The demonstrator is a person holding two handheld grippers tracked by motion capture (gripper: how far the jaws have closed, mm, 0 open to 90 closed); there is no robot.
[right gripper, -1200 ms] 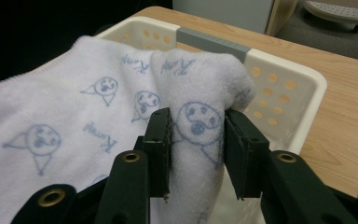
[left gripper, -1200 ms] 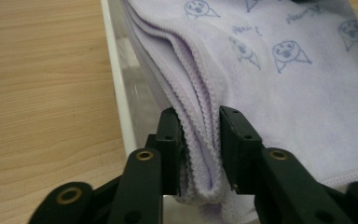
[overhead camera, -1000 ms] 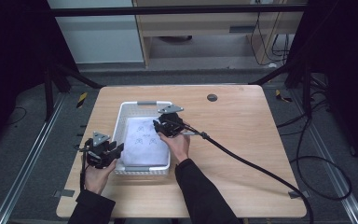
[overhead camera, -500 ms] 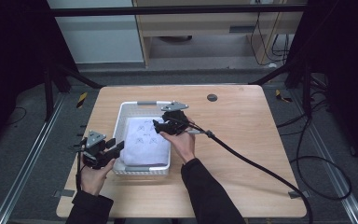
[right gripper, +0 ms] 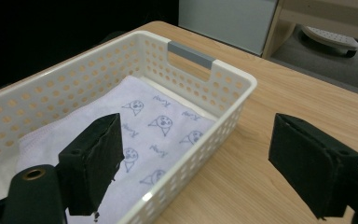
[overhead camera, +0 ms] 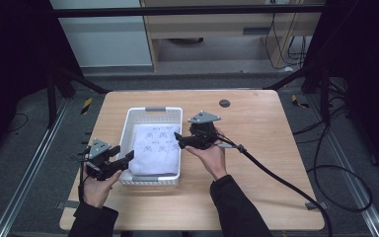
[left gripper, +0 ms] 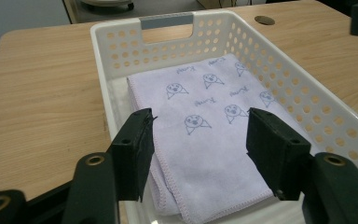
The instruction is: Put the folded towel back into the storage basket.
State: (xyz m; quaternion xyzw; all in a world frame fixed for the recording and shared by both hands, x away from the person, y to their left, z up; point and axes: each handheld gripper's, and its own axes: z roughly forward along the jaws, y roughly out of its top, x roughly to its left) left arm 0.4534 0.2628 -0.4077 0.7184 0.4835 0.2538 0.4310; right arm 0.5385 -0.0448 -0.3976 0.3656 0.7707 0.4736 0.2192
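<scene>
A white perforated basket (overhead camera: pixel 153 109) stands on the wooden table and holds a folded pale lilac cloth (overhead camera: pixel 159 148) printed with small faces. My left gripper (overhead camera: pixel 124 159) is at the basket's near left corner. Its jaws have just been opening and stand open. In the left gripper view they (left gripper: pixel 200 125) hover over the cloth's (left gripper: pixel 205 102) near end without pressing it. My right gripper (overhead camera: pixel 178 140) hangs above the basket's right wall. Its jaws have also just been opening and stand open, empty. In the right gripper view they (right gripper: pixel 198 130) straddle the basket's rim (right gripper: pixel 223 70) from above, beside the cloth (right gripper: pixel 154 126).
A dark round grommet (overhead camera: pixel 224 103) sits in the table behind the right hand. A thick black cable (overhead camera: pixel 276 178) trails from the right gripper across the table's right half to the floor. Metal rails run along both sides of the table.
Both grippers' jaws have opened. The right gripper has drawn back to the right and upward, from over the cloth to the basket's right rim. The left hand has stayed put.
</scene>
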